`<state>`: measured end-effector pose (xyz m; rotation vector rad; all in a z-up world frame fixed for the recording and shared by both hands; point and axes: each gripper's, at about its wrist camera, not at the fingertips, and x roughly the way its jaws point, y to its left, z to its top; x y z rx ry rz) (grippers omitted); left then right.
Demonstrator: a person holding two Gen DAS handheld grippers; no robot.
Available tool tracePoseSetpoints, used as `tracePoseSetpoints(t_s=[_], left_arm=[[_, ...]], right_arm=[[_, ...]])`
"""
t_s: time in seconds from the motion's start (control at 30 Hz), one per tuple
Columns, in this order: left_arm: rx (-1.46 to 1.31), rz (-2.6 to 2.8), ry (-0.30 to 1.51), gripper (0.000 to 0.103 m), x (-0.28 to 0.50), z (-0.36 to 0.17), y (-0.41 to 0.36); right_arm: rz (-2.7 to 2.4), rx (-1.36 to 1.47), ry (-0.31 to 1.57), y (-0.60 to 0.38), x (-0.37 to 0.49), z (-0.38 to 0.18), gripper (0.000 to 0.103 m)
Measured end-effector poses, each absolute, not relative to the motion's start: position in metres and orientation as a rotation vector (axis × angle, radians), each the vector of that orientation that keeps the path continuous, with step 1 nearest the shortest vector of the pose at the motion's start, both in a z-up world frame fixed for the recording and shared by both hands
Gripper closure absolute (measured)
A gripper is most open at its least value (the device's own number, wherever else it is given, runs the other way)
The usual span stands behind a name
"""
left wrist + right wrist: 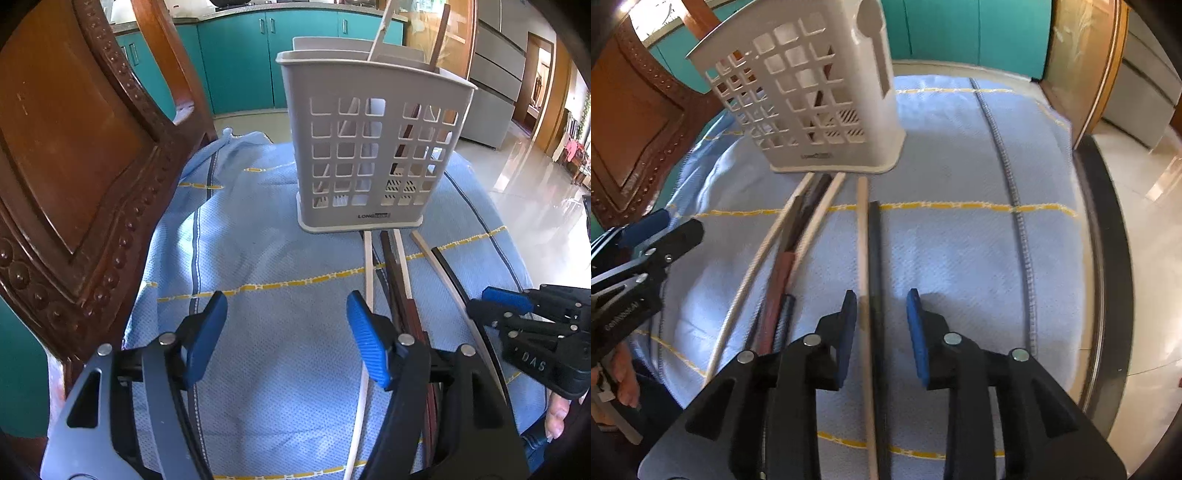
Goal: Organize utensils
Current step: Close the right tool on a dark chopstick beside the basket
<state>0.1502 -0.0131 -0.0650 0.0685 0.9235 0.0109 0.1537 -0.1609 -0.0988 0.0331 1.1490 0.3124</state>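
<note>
Right wrist view: the open right hand-held gripper (881, 332) straddles a pale chopstick (863, 266) and black chopstick (874, 258)

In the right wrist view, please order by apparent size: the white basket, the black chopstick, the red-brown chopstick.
1. White basket, the largest area.
2. Black chopstick, long and thin, running between the open right gripper fingers.
3. Red-brown chopstick.
The black chopstick lies nearer the camera, so ranks 2 and 3 are unsure.

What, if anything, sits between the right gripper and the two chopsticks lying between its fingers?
Nothing visible. The right gripper is open, and the pale chopstick and black chopstick lie side by side on the blue cloth between its fingers. The other chopsticks lie off to its left, and the basket stands beyond.
</note>
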Motion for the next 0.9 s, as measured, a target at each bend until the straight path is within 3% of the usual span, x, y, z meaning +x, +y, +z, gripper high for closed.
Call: tracePoseSetpoints(t_s=[0.03,0.07,0.17,0.9], left_arm=[[0.070,0.010,0.924,0.035,0.150,-0.065,-0.013],[0.072,0.010,0.925,0.035,0.150,-0.065,-0.014],[0.075,0.010,0.931,0.035,0.150,-0.066,-0.013],[-0.019,-0.089,0.981,0.035,0.147,-0.069,-0.015]], right_arm=[[0.320,0.035,1.148,-0.160,0.153,-0.098,0.087],[0.333,0.043,1.149,-0.160,0.153,-0.099,0.092],[0.338,0.051,1.132,-0.160,0.151,-0.094,0.100],[0.296,0.056,1.161,-0.186,0.157,-0.089,0.100]])
